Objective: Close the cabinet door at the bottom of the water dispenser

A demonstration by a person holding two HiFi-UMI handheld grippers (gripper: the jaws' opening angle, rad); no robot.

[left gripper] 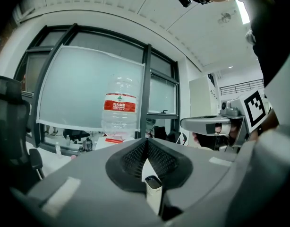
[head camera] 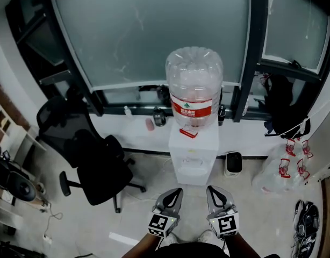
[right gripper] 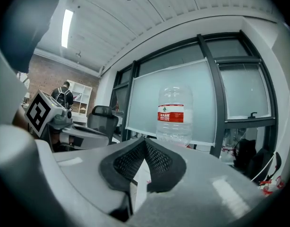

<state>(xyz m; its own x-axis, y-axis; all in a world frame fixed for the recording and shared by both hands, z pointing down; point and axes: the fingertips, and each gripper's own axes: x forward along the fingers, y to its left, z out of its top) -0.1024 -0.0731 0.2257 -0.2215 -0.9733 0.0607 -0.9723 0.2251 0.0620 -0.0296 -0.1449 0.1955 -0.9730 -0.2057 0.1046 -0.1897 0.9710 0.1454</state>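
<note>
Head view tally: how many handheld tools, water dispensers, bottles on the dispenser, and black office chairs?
Tools: 2 (left tool, right tool)
Water dispenser: 1
Bottle on it: 1
Black office chair: 1
Total: 5

I'm looking at an office: a black swivel chair point(head camera: 95, 165), a water dispenser point(head camera: 194, 152) against frosted glass panes point(head camera: 154, 31) in dark frames, white shelves point(right gripper: 83, 98) by a brick wall point(right gripper: 55, 70).

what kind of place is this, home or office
Most likely an office. A white water dispenser with a big bottle on top stands against frosted glass panels in dark frames. A black swivel office chair sits beside it on a bare hard floor.
</note>
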